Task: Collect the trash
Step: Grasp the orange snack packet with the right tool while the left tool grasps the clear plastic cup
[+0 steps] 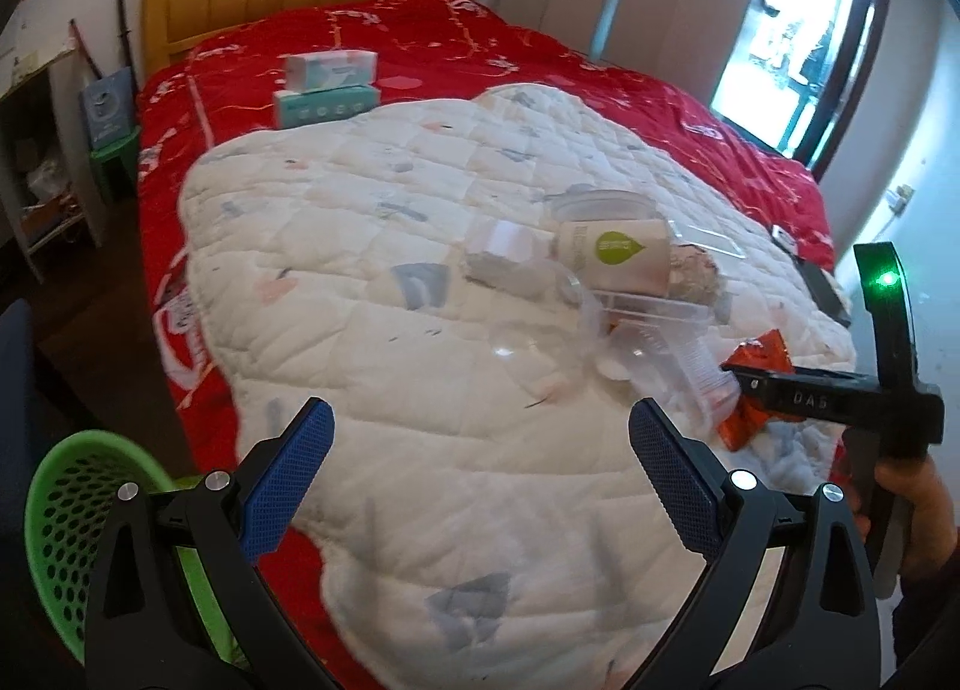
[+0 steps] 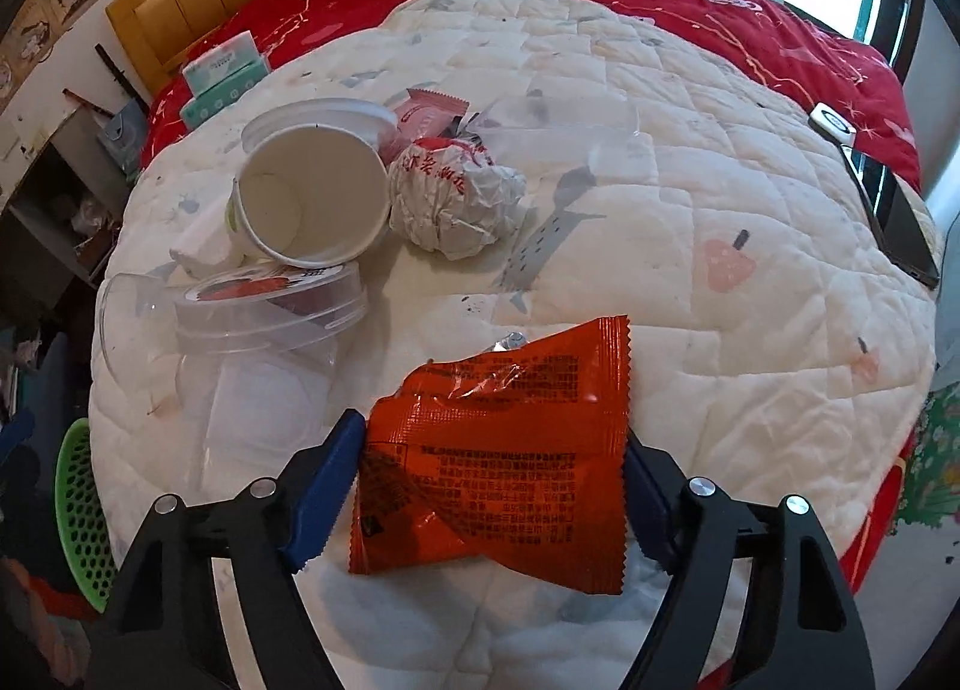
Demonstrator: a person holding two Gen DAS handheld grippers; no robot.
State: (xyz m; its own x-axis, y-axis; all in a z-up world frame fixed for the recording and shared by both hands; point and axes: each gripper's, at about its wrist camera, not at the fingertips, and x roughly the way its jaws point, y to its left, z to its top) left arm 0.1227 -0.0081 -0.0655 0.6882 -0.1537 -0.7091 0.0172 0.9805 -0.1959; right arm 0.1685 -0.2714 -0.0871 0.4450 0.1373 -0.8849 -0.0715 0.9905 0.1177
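An orange snack wrapper [image 2: 498,450] lies flat on the white quilt [image 2: 690,270]. My right gripper [image 2: 489,480] points down over it, with a blue pad against each side edge, and the foil is creased between them. In the left wrist view the same gripper [image 1: 744,384] sits on the orange wrapper [image 1: 759,345]. My left gripper [image 1: 480,450] hovers open above bare quilt with nothing between its fingers. Beyond lie a tipped paper cup [image 2: 312,204], a crumpled paper ball [image 2: 456,198], clear plastic containers [image 2: 270,306] and a pink wrapper [image 2: 429,111].
A green perforated basket [image 1: 78,498] stands on the floor by the bed's near left corner. Two tissue boxes [image 1: 330,84] sit near the wooden headboard. A dark phone [image 2: 900,222] lies at the quilt's right edge. A person's hand [image 1: 912,510] holds the right gripper.
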